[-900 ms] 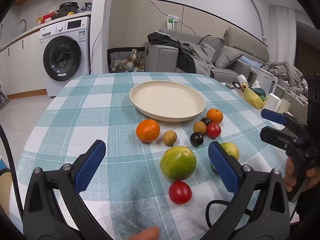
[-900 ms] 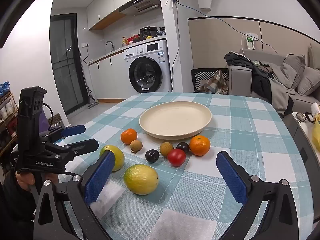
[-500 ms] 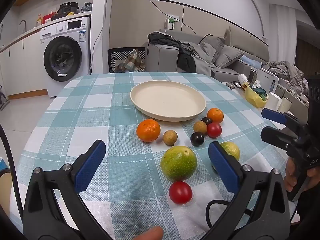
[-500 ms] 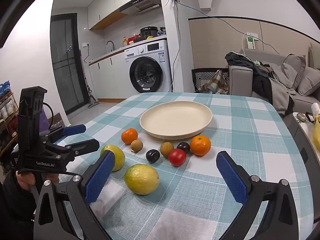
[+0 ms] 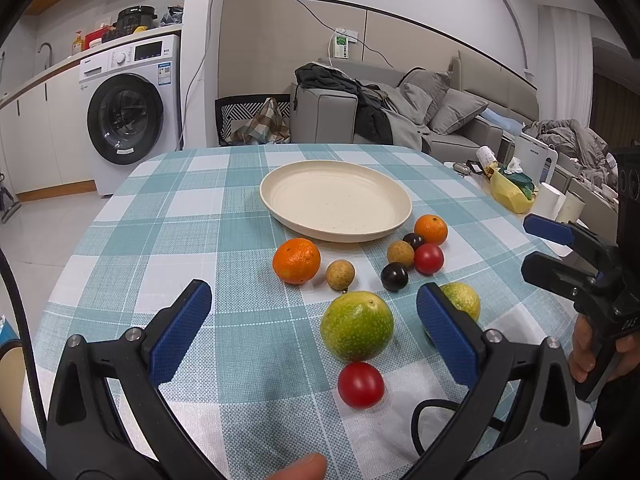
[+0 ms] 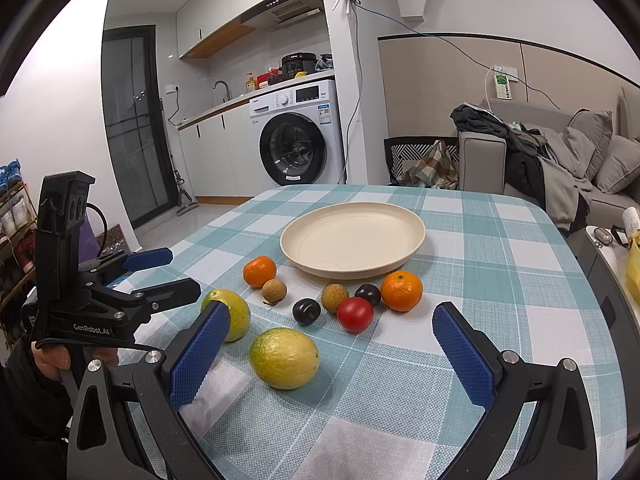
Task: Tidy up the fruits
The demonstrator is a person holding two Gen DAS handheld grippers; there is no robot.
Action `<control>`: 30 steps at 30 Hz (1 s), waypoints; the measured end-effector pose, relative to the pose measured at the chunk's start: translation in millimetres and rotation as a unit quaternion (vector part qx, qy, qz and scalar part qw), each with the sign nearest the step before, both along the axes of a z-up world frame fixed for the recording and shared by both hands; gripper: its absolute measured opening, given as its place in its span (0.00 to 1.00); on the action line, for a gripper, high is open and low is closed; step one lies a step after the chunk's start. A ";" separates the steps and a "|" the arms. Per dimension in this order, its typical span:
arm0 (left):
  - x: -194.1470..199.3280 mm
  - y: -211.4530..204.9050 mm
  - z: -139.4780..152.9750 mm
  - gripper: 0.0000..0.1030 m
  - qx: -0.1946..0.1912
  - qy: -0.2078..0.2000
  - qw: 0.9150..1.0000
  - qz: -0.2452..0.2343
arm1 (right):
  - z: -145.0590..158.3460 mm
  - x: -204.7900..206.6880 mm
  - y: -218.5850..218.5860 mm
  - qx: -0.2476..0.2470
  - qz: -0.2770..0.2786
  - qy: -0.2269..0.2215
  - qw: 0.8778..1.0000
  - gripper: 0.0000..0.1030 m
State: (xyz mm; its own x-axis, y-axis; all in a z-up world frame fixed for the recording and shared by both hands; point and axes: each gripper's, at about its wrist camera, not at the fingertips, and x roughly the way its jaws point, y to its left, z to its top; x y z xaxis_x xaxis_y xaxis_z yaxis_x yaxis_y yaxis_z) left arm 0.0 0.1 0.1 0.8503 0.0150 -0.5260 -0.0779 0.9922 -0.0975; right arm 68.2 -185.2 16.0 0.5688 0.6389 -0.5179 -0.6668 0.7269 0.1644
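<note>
A cream plate [image 5: 280,216] [image 6: 416,240] stands bare on the checked tablecloth. Before it lie two oranges [image 5: 297,261] [image 5: 431,229], two brown longans [image 5: 340,275], two dark plums [image 5: 394,276] and a red tomato [image 5: 429,258]. Nearer me are a big green-yellow fruit [image 5: 357,325] [image 6: 284,358], a second one [image 5: 462,300] [image 6: 230,312] and another tomato [image 5: 361,385]. My left gripper [image 5: 312,300] [image 6: 180,273] hovers open over the near fruits. My right gripper [image 6: 331,316] [image 5: 534,245] is open too, low over the table, holding nothing.
The round table drops off at its left edge [image 5: 80,248] and right edge [image 6: 592,280]. A black cable [image 5: 424,416] loops on the cloth near me. A side surface at the right holds a yellow bag [image 5: 510,196] and paper rolls [image 5: 550,200]. A washing machine [image 5: 128,116] and sofa [image 5: 400,120] stand beyond.
</note>
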 end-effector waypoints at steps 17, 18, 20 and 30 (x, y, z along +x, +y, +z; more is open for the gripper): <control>-2.5 -3.8 0.0 0.99 0.003 0.002 1.000 0.001 | 0.9 -0.9 0.4 -0.001 0.001 -0.001 1.000 1.00; -2.7 -4.1 0.1 0.99 0.004 0.002 1.000 0.003 | 0.9 -0.8 0.3 -0.001 0.001 -0.001 1.000 1.00; -3.6 -4.8 -2.2 0.99 0.003 0.003 1.000 0.004 | 1.1 -1.1 0.4 -0.001 0.000 -0.001 1.000 1.00; -0.1 -5.0 -5.4 0.99 0.005 0.002 1.000 -0.003 | 1.2 -1.4 0.9 -0.002 0.001 -0.001 1.000 1.00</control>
State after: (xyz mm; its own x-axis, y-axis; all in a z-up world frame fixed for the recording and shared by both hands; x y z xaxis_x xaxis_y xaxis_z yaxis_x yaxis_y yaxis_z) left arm 0.0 -5.0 -5.3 0.8479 0.0158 -0.5299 -0.0731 0.9935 -0.0873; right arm 66.8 -184.4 17.2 0.5690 0.6382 -0.5187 -0.6682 0.7264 0.1608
